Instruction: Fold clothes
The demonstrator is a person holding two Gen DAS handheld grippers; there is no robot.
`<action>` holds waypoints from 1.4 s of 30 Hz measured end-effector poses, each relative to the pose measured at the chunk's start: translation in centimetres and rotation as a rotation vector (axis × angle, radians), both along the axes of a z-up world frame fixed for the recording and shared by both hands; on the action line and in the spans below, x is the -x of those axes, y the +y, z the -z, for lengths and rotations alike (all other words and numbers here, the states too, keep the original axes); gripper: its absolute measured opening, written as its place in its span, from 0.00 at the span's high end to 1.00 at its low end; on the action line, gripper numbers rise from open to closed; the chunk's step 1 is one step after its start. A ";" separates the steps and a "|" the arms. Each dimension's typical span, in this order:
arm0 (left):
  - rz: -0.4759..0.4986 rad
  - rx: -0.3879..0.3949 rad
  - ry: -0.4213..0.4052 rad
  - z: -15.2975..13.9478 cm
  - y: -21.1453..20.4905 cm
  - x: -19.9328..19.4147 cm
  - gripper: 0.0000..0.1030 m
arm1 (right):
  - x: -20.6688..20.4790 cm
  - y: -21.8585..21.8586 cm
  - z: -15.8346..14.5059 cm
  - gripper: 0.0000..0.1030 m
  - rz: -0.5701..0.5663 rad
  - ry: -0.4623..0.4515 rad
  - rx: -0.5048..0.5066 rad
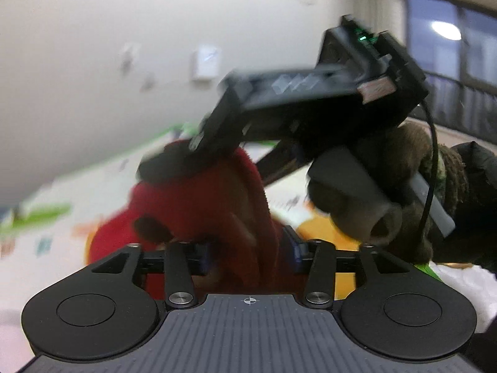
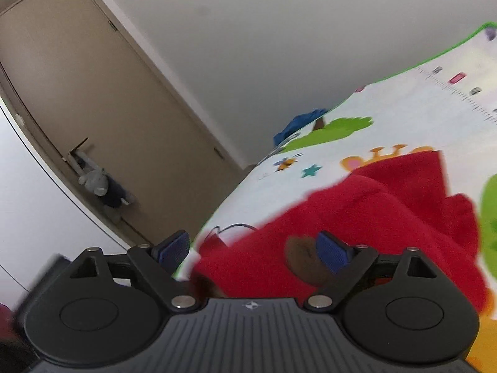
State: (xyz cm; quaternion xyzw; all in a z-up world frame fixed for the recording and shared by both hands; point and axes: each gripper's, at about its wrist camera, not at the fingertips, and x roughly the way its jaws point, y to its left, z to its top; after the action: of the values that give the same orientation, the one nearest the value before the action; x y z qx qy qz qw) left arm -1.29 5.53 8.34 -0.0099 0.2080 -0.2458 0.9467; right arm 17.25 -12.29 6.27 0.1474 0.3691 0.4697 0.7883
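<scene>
A red garment (image 1: 217, 205) is bunched up in front of my left gripper (image 1: 248, 248), whose blue pads are close together with red cloth between them. The right gripper's black body (image 1: 298, 99) hovers over the garment in the left wrist view, held by a brown-gloved hand (image 1: 388, 205). In the right wrist view the red garment (image 2: 372, 217) lies on a printed play mat (image 2: 403, 118). My right gripper (image 2: 253, 248) is open, its blue pads (image 2: 334, 251) wide apart just above the cloth.
A beige door (image 2: 93, 108) with a grey plush toy (image 2: 99, 183) hanging at its handle is at left. Blue cloth (image 2: 298, 124) lies at the mat's far edge. A thin cable (image 2: 236, 227) lies on the mat. A dark window (image 1: 450, 31) is at right.
</scene>
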 end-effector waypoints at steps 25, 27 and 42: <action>-0.038 0.450 0.259 0.9 5.9 -5.9 0.37 | 5.8 -10.1 6.9 0.14 0.272 0.019 -0.081; -0.076 0.398 0.190 -0.3 6.9 -4.3 0.34 | 6.6 -7.1 4.3 0.13 0.131 -0.119 -0.043; -0.292 0.304 0.221 2.8 12.3 -2.3 0.12 | 8.8 0.0 3.0 0.11 -0.141 -0.359 0.200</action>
State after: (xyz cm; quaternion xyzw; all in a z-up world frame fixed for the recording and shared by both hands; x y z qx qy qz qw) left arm 0.97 17.79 5.56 -0.2093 0.2674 -0.1320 0.9313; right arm 8.48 -12.32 3.26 -0.0437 0.2767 0.5034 0.8174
